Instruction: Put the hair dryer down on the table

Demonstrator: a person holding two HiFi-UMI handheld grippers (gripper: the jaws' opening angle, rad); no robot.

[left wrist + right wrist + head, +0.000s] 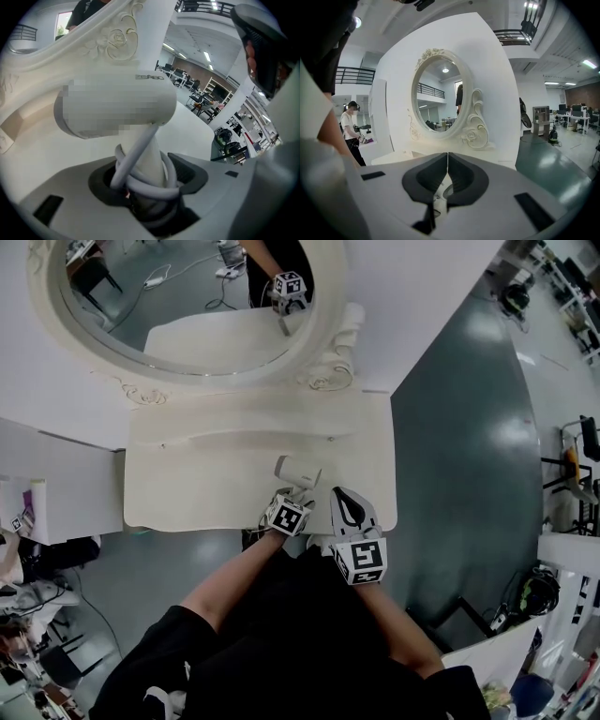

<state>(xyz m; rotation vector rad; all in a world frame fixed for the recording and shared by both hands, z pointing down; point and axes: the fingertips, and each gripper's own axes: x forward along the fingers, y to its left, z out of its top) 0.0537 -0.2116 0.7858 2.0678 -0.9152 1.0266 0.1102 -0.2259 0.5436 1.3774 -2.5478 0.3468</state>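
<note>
A cream dressing table stands below its oval mirror, whose carved frame carries scrolls and a rose at the lower right. The white hair dryer hangs below the mirror's lower right edge, over the front part of the tabletop, its barrel lying roughly crosswise. No view shows whether it touches the surface. The left gripper comes up from the edge of the table farthest from the mirror and is clenched on the dryer's handle. In the left gripper view the handle stands upright between the dark pads, with the grey cord looped around it and caught in the same grip. There the barrel sits above the jaws against the mirror's carved frame. The right gripper sits just to the right of the dryer, on the same side of the table away from the mirror, and is apart from it. In its own view the right gripper faces the mirror with its jaws closed tip to tip and nothing clamped between them. Left of the mirror in that view, a person stands in the background beside the white wall panel.
</note>
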